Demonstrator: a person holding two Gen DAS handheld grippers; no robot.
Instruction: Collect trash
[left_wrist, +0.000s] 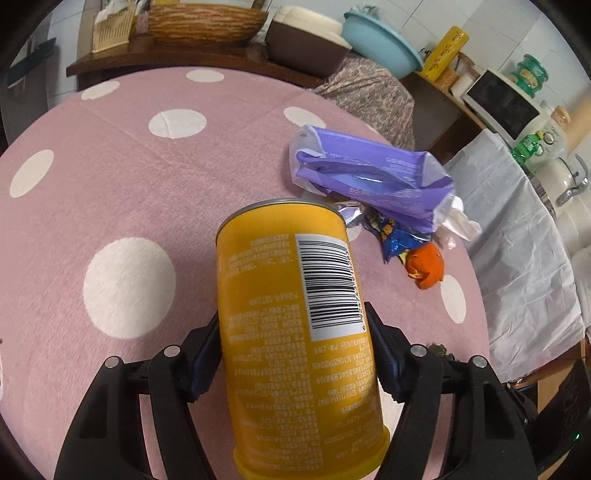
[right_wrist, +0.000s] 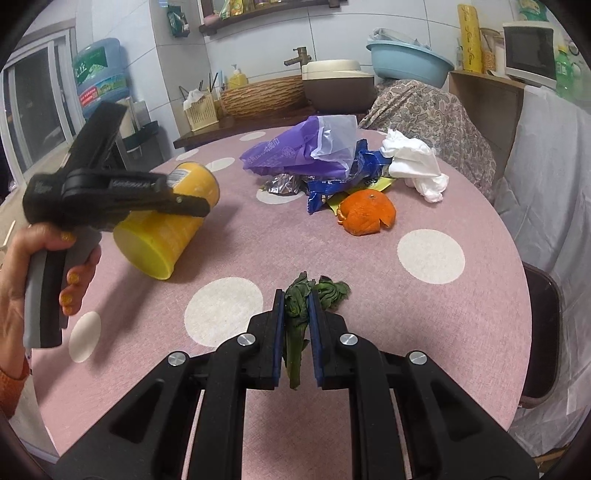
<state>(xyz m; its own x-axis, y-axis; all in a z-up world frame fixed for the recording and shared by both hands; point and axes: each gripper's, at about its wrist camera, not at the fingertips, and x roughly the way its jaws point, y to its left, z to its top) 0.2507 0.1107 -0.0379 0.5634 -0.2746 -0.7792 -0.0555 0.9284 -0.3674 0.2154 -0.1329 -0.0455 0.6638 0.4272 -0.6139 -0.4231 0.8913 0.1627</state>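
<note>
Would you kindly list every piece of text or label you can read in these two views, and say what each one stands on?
"面巾": on the purple plastic bag, the characters before it too blurred.
Yellow can: barcode and small print, mirrored and unreadable.
Blue water jug: label too blurred.
Yellow roll: script lettering, illegible.
Blue snack wrapper: nothing readable.

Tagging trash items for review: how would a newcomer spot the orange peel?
Start at the pink dotted tablecloth and find the litter heap under the purple bag. The orange peel lies at its near edge, the only bright orange, curled, hollow piece.
</note>
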